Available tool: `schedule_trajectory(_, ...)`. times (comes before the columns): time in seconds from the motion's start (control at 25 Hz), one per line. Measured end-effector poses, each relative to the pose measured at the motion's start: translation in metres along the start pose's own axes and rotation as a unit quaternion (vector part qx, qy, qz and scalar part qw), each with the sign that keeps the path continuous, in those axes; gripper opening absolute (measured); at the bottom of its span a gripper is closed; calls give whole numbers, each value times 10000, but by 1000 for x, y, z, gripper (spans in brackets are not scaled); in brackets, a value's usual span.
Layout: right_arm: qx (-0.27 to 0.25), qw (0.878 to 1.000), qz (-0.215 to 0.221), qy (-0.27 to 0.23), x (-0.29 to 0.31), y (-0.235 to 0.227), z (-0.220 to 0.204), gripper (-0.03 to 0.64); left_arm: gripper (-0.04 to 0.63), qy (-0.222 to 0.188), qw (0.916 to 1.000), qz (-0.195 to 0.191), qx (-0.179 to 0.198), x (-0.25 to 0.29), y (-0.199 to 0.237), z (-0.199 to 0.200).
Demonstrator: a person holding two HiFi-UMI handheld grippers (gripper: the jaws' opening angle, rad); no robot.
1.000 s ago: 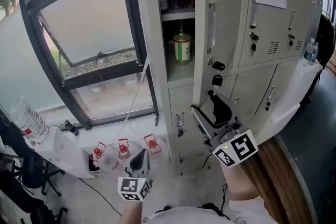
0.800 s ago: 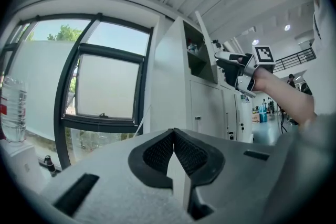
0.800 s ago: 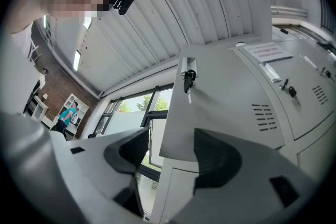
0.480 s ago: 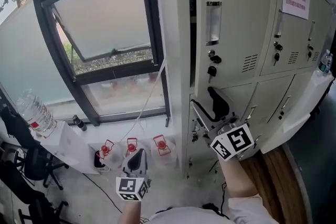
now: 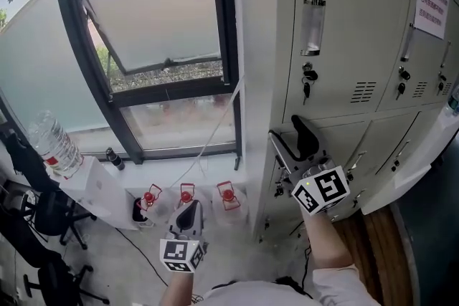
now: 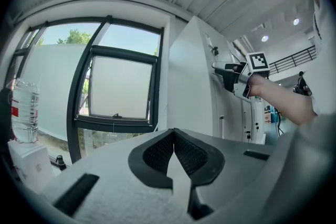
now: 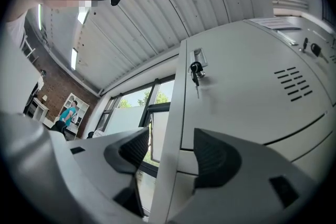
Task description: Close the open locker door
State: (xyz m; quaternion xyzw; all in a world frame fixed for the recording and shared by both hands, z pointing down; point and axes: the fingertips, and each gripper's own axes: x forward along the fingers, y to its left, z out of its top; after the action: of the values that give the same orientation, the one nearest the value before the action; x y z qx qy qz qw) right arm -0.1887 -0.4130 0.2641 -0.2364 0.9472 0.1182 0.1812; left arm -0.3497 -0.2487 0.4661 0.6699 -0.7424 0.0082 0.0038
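The locker door (image 5: 337, 25) fills the upper right of the head view. It lies flush with the cabinet, and a key (image 5: 308, 75) hangs in its lock. Just below it, at centre right, the right claw (image 5: 290, 145) is open, jaws apart and gripping nothing. It sits close to the locker front, and I cannot tell whether it touches. At bottom centre the left claw (image 5: 189, 214) is closed and empty, pointing toward the window (image 5: 158, 18).
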Motion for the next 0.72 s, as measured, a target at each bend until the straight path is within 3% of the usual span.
schedule_trajectory(0.28,-61,9999,-90,-10,2,1,-1,238,9,9,10000,-28,-5,2,8,0)
schedule_trajectory(0.72,-70,9981,-301,527,-34,5,-25,238,9,-80,9990,-444,-40,12,-18,3)
